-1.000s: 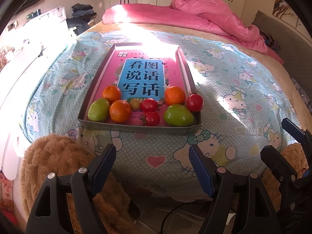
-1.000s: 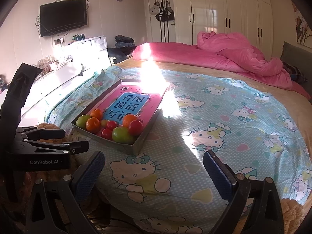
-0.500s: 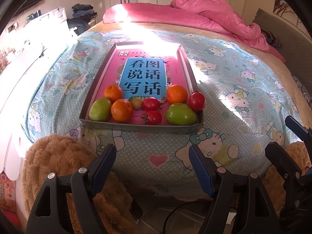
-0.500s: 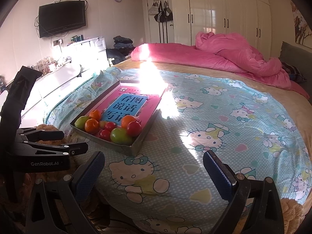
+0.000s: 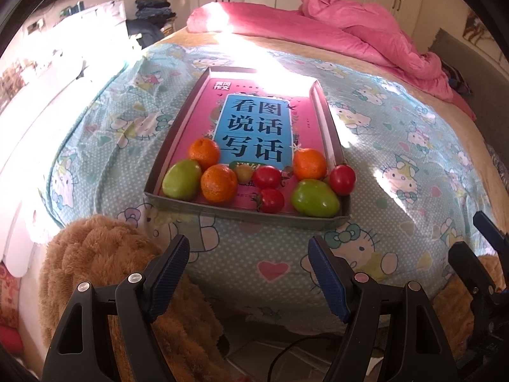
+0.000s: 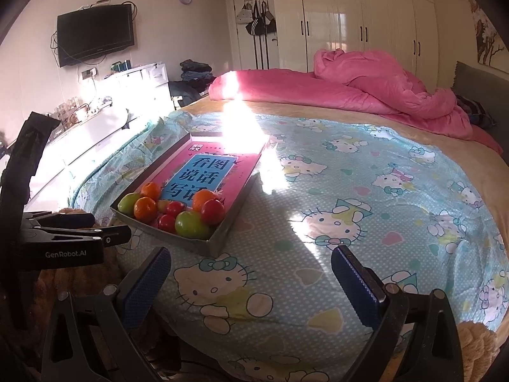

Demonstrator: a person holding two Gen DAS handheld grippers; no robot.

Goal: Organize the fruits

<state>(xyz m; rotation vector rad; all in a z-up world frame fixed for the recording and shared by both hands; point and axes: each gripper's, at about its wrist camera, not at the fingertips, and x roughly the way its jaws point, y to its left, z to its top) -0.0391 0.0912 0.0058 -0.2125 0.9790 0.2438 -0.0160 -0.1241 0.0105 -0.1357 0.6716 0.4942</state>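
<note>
Bedspread (image 5: pixel 397 159) carries tray (image 5: pixel 178 133) lengthwise, fruits (image 5: pixel 219 183) at near end.

Sunlit bed (image 6: pixel 350 222), white wardrobes (image 6: pixel 350 22), wall television (image 6: pixel 95 33).

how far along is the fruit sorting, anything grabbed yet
Nothing looks sorted: oranges, green fruits and tomatoes sit mixed at the near end of the tray. Nothing is in hand: the left gripper and right gripper are both open and empty, short of the tray. All grouping is left.
</note>
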